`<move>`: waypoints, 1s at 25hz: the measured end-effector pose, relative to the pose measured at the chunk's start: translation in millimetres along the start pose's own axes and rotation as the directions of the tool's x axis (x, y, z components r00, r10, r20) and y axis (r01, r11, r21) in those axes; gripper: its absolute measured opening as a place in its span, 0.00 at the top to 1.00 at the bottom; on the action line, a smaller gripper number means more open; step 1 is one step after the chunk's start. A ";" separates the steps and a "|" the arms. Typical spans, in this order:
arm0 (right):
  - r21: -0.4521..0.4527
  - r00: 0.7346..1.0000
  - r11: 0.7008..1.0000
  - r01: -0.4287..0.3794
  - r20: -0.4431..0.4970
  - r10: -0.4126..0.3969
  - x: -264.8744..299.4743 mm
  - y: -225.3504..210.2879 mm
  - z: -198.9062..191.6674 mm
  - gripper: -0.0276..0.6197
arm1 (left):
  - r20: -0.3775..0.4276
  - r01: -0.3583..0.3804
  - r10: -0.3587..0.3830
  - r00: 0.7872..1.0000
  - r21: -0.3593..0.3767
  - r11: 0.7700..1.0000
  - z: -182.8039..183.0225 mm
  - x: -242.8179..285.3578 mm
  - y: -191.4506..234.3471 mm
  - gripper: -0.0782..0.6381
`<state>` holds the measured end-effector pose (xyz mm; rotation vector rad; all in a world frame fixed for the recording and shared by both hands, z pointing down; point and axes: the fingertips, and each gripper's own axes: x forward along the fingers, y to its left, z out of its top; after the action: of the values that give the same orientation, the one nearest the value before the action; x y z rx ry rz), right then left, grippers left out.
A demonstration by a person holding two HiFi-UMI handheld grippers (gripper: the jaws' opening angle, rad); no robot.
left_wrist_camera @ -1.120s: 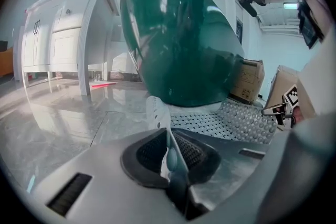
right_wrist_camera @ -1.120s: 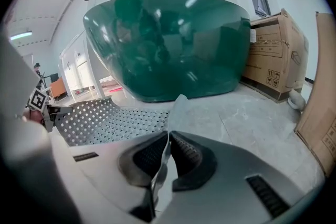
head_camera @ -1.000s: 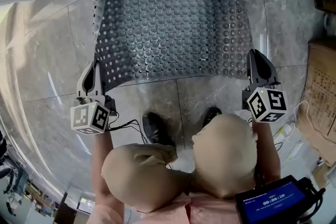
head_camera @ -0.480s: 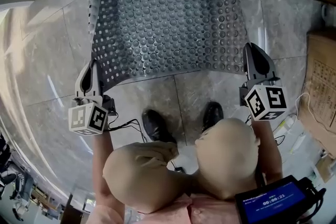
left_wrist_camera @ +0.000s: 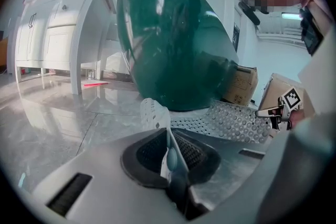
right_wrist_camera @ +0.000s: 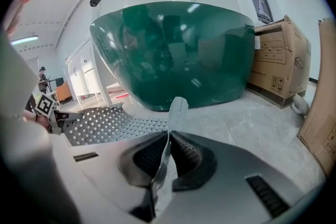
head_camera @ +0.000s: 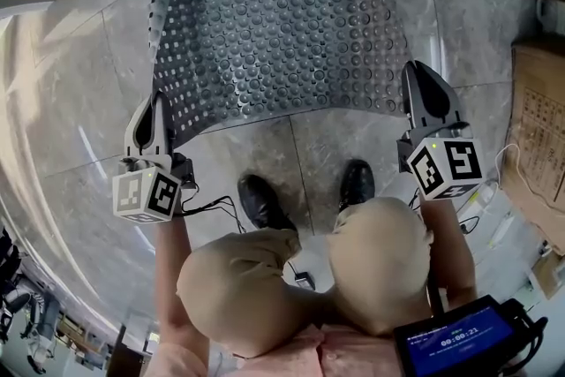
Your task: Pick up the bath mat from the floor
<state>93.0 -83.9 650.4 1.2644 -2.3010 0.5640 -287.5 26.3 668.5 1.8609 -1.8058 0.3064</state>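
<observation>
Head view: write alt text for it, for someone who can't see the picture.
Seen from above, a grey studded rubber bath mat lies on a grey marble floor, its two near corners pinched in the left tool and right tool. Below are the person's beige-trousered knees and black shoes.

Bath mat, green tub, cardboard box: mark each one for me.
bath mat (head_camera: 282, 40), head view, middle of its studded surface.
green tub (right_wrist_camera: 178, 55), right gripper view, its glossy side wall.
cardboard box (right_wrist_camera: 281, 60), right gripper view, its front face.
</observation>
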 end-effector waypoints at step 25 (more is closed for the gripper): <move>-0.007 0.998 0.998 -0.068 -0.002 0.068 -2.1 39.7 27.8 0.91 | 0.033 0.059 -0.058 0.998 -0.014 0.998 38.9 -1.0 -20.5 0.84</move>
<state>54.7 -78.1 621.3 1.1853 -2.3503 0.5798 -275.1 6.7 631.1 1.9147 -1.7662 0.2415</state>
